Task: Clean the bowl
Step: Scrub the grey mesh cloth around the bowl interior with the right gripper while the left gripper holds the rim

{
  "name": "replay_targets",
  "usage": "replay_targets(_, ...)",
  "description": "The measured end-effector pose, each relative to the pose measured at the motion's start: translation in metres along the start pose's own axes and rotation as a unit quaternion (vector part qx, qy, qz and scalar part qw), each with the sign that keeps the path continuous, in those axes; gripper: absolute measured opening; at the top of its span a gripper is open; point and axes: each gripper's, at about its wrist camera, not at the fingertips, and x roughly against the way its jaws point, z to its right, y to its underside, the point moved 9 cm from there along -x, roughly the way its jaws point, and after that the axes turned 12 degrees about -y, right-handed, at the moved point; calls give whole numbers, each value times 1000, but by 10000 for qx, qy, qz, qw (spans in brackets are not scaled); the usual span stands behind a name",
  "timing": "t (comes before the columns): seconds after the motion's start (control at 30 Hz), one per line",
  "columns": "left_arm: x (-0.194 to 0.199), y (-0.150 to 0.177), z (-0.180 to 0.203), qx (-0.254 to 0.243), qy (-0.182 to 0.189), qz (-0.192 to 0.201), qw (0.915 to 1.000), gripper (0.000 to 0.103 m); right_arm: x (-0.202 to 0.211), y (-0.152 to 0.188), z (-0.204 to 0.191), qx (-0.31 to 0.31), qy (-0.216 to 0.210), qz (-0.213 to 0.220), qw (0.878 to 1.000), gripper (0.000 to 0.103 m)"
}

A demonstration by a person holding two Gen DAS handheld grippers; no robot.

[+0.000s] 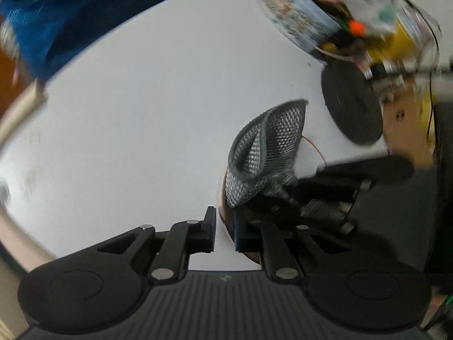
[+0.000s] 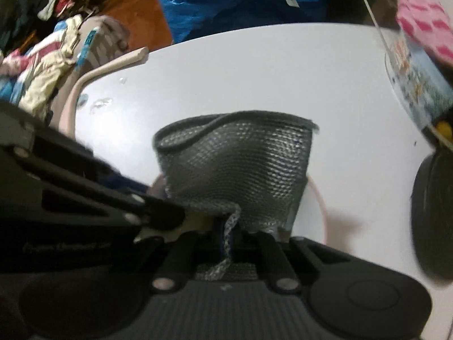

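Surface: white round table (image 1: 141, 113) | upper left: blue plastic bag (image 1: 70, 14) | left gripper (image 1: 225, 232) parted, empty | right gripper (image 2: 226, 243) clamps grey mesh cloth (image 2: 237, 164).

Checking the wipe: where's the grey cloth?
Pinched in the right gripper, the cloth stands over the bowl on the white table.

The bowl (image 2: 317, 212) is mostly hidden: only a thin reddish rim arc shows past the grey mesh cloth (image 2: 235, 167) in the right wrist view, and the left gripper (image 1: 224, 231) and cloth cover it in the other. Whether the left gripper's pads press the rim cannot be told. The cloth's lower end vanishes between the right gripper (image 2: 226, 243) fingers. Far right, a patterned container (image 1: 300, 17) is smeared by blur — its contents unreadable.
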Motion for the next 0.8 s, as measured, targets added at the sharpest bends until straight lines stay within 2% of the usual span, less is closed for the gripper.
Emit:
replay_targets(0.13,0,-17,5,-959,21,335,9948,14,4,-10,14,580,243,-94,9980,2)
replay_targets(0.3,6,-38,-7,-1061,-344,714,9912,9,9,-17,12,1404,664,-110,9878,2)
replay_targets(0.37,7,-39,-9,-765,-266,667,9945,9,6,-17,10,1384,761,-148,9873,2)
replay_targets(0.43,7,-35,-10,-294,-168,563,9978,9,1,-15,12,884,732,-165,9933,2)
replay_targets(0.5,7,-26,-13,202,-91,436,9988,8,-2,-14,15,-26,416,31,9991,2)
replay_targets(0.53,6,-21,-15,444,-51,370,9983,8,-1,-13,16,-247,374,113,9989,2)
replay_targets(0.67,7,1,-23,1179,74,81,9930,9,1,-5,10,-759,127,213,9968,5)
replay_targets(0.73,4,11,-28,1622,250,-233,9862,9,2,-2,8,-920,-23,256,9954,5)
replay_targets(0.8,1,15,-28,1795,339,-416,9823,9,4,1,7,-1059,-151,285,9939,5)
